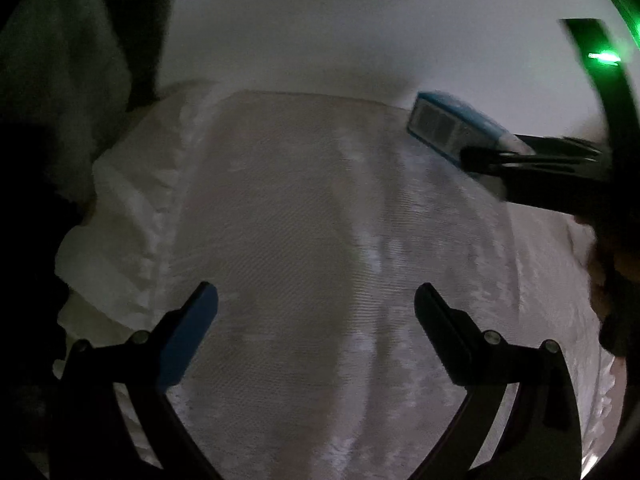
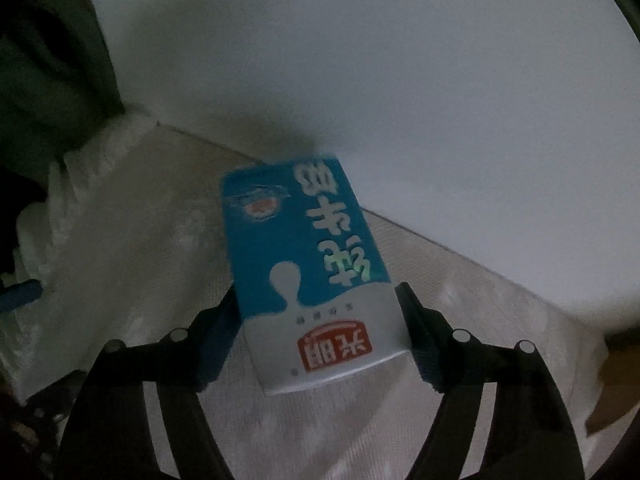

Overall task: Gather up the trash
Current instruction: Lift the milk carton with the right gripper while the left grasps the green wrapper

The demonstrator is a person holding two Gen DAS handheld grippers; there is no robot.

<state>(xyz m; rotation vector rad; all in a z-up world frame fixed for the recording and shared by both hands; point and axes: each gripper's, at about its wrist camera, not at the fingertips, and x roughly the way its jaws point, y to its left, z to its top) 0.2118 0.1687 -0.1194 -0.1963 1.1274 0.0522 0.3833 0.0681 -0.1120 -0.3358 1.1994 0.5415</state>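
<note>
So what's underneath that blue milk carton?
Around the blue milk carton, held in the right gripper, only white textured cloth shows. Anything directly beneath is hidden.

Bare textured cloth [image 1: 304, 208] between and ahead of our left fingers [image 1: 192, 328], wall [image 1: 320, 32] closing off beyond, milk carton [image 2: 304, 264] filling the gap between our right fingers [image 2: 416, 328]

The milk carton [image 2: 308, 264] sits between the right claw's [image 2: 316, 300] fingers above the cloth-covered table [image 2: 120, 260], near the wall [image 2: 400, 80].
</note>
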